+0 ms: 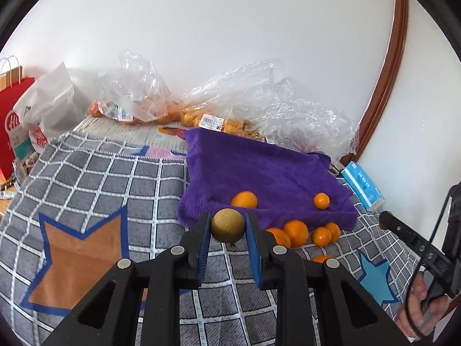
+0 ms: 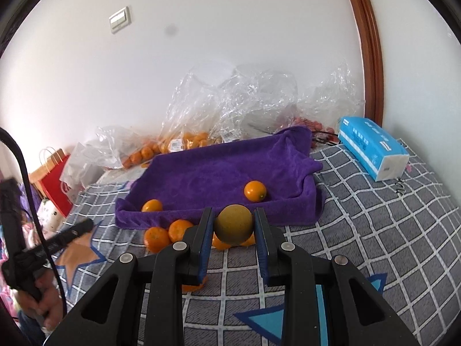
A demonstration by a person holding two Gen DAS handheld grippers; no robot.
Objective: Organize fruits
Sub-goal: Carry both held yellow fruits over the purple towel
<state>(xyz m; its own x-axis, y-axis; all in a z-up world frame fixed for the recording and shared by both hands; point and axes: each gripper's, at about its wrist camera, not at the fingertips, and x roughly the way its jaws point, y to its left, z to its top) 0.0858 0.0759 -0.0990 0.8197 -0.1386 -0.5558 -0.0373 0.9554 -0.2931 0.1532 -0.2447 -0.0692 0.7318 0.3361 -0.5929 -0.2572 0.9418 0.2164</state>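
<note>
Purple tray [image 2: 219, 170] flanked by plastic bags [image 2: 230, 101], tissue pack [image 2: 374, 147].

A plain white wall [image 2: 230, 28] is filling most of the background, lit by soft, even light. A brown wooden door frame [image 2: 371, 57] is curving up its right side, and a white light switch [image 2: 120, 19] is sitting high on the wall. A grey checked blanket [image 2: 374, 216] with star patches is covering the bed.

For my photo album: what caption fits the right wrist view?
Right gripper holding a round yellow-green fruit before a purple towel-lined tray with two oranges.
</note>
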